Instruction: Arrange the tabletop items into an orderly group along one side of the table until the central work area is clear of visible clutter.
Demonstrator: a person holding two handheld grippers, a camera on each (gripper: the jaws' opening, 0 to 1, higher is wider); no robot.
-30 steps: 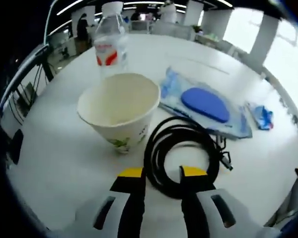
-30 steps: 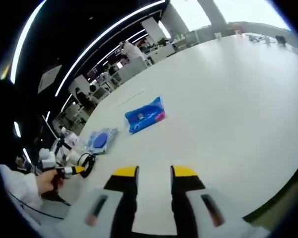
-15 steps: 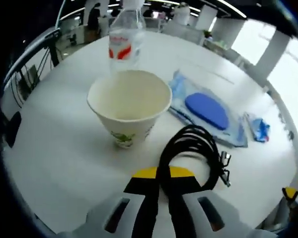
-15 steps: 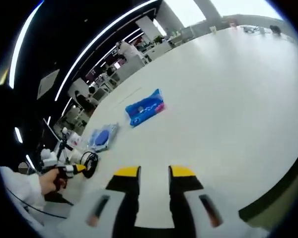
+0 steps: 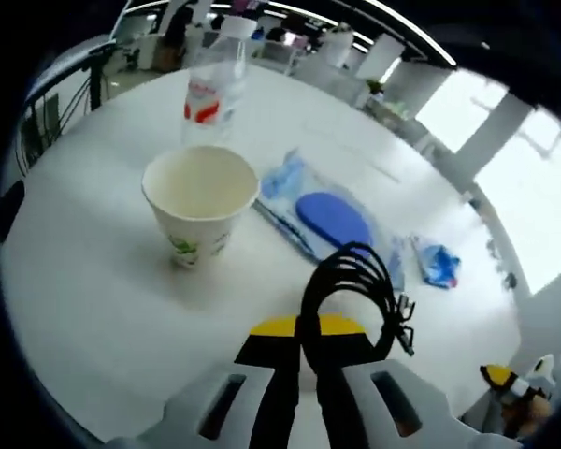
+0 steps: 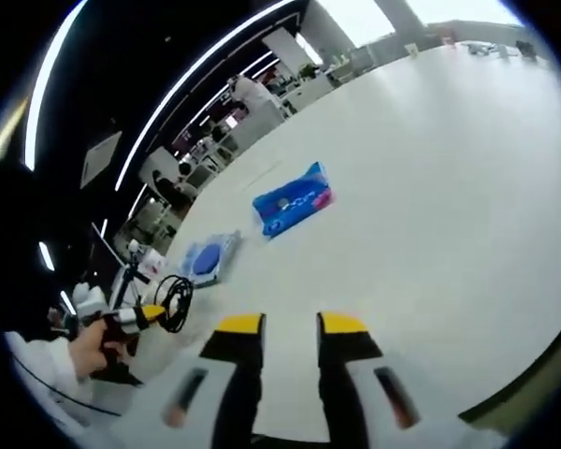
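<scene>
Black cable coil (image 5: 353,292) pinched right at the tips of the left gripper (image 5: 305,329), jaws closed down tight on one strand, rest of the loop standing up just ahead of them with the plug ends dangling off to the right. Looks lifted off the white table (image 5: 93,281), going by the right gripper view, where the coil (image 6: 175,301) hangs clear of the surface. Best bet now: carry low and slow so the loops don't unspool, and set down next to something already parked rather than on top of it. Paper cup (image 5: 199,204) ahead and to the left of the jaws, water bottle (image 5: 210,86) just behind it, blue pouch (image 5: 329,218) straight ahead past the coil, small blue wrapper (image 5: 438,265) further right. Probably easiest to drop the cable beside the cup and pouch, since that cluster already reads as the group. Right gripper (image 6: 289,327) empty, jaws a little apart, over bare table with a blue packet (image 6: 293,199) well ahead of it, so free to fetch that one over.
</scene>
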